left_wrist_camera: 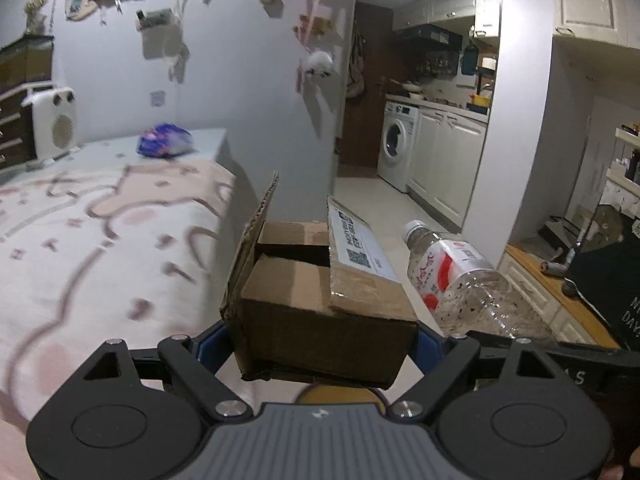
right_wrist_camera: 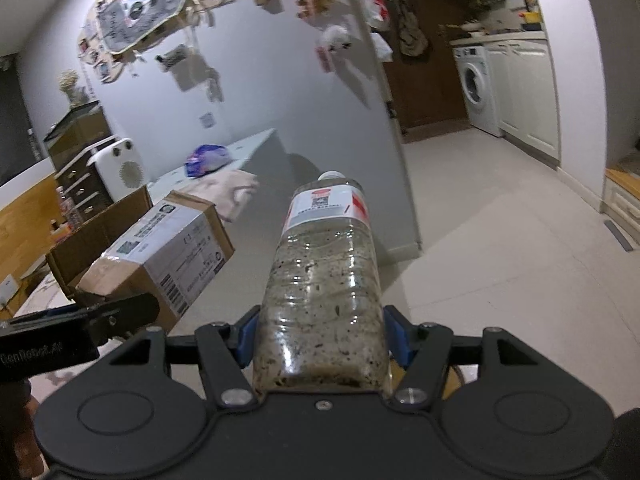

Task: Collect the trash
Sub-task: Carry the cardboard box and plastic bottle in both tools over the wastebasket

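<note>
— Two items in hand? Positions?
— Confirmed. Cardboard box (left_wrist_camera: 320,300) clamped between left gripper (left_wrist_camera: 320,344) fingers, flaps open. Plastic bottle (right_wrist_camera: 324,280) clamped by its base in right gripper (right_wrist_camera: 320,332), cap forward.
— Reason for carrying both?
— Likely one trip to disposal. Purple wrapper (left_wrist_camera: 164,142) lying on bed (left_wrist_camera: 100,240), uncollected.
— Pose?
— Both angled slightly downward, side by side, above floor (right_wrist_camera: 500,260).
</note>
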